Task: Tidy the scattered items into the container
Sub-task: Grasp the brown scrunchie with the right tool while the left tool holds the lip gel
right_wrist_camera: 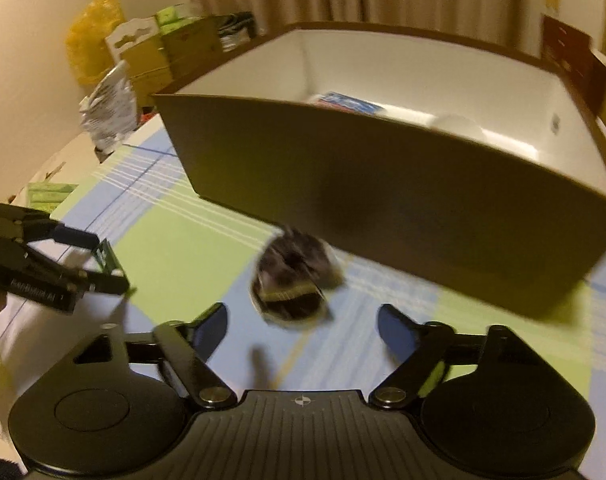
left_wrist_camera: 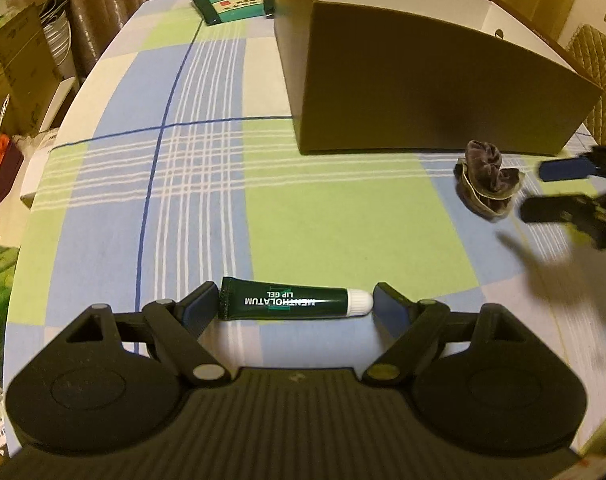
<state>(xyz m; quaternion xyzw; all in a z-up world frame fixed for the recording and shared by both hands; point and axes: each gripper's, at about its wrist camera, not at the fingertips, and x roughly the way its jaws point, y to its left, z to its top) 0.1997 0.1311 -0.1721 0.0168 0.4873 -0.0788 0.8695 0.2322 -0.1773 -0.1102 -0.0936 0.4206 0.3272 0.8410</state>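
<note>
a: left gripper [left_wrist_camera: 295,306]?
b: jaws set at either end of the lip gel tube [left_wrist_camera: 291,303] lying crosswise on the surface [left_wrist_camera: 175,120]; whether they press it, i cannot tell.
a: right gripper [right_wrist_camera: 302,324]?
b: jaws apart, empty; the scrunchie [right_wrist_camera: 293,280] lies just ahead of them, before the box [right_wrist_camera: 383,184].

What I can't make out from either wrist camera

In my right wrist view the dark scrunchie [right_wrist_camera: 293,282] at centre is smeared by motion, and the box [right_wrist_camera: 383,184] hides most of a blue-and-white packet [right_wrist_camera: 349,103] behind its near wall. In my left wrist view the right gripper [left_wrist_camera: 543,192] is blurred and cut off at the right edge, and the green packet [left_wrist_camera: 231,4] at the top is partly hidden behind the box's corner.
</note>
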